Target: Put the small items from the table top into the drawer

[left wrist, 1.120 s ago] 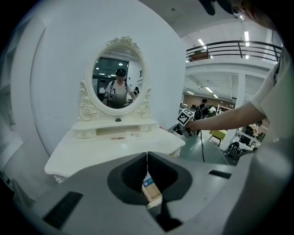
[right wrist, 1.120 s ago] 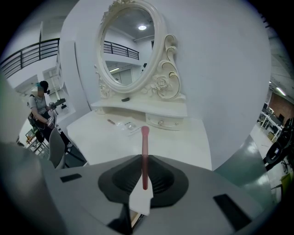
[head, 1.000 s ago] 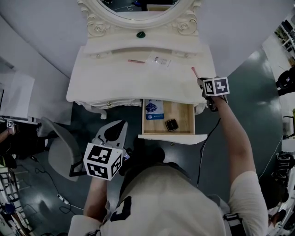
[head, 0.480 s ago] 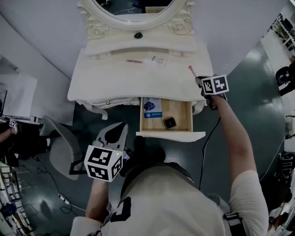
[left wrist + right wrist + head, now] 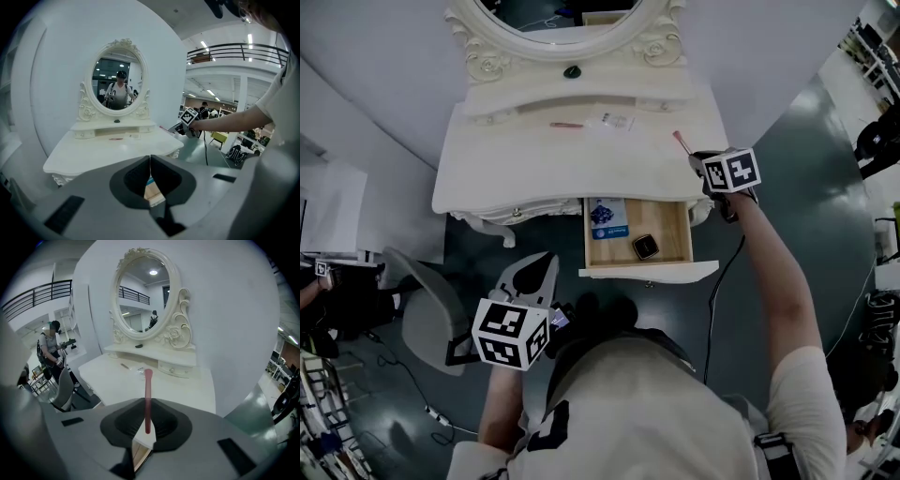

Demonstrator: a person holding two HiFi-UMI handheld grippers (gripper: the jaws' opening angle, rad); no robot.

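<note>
White and ornate, the dressing table [image 5: 516, 173] stands against a pale wall, with an oval mirror [image 5: 553, 11] rising from its back edge and a grey floor [image 5: 797, 141] around it. Our right gripper [image 5: 694, 157] hangs over the right edge of the table top, and its jaws are pinched on the lower end of a thin pink stick [image 5: 681, 142]. In the right gripper view that pink stick [image 5: 148, 390] stands straight up out of the right gripper [image 5: 147, 422], its rounded tip towards the mirror. Below the front edge of the table top, towards its right corner, the drawer [image 5: 671, 230] is pulled out. A blue-printed packet [image 5: 607, 216] lies in the drawer's back left corner, and a dark square thing [image 5: 647, 247] lies near the middle of its front edge; it may be a small case, but we cannot make it out at this size. Near the back edge of the table top, in front of the raised shelf [image 5: 581, 89], a short reddish stick [image 5: 566, 124] lies flat with a clear packet [image 5: 616, 120] just to its right. We hold our left gripper [image 5: 546, 262] low over the floor, well short of the table's front edge and beside a grey chair [image 5: 422, 314]. In its own view the left gripper [image 5: 150, 161] has its jaws pressed together at the tips with nothing between them.
</note>
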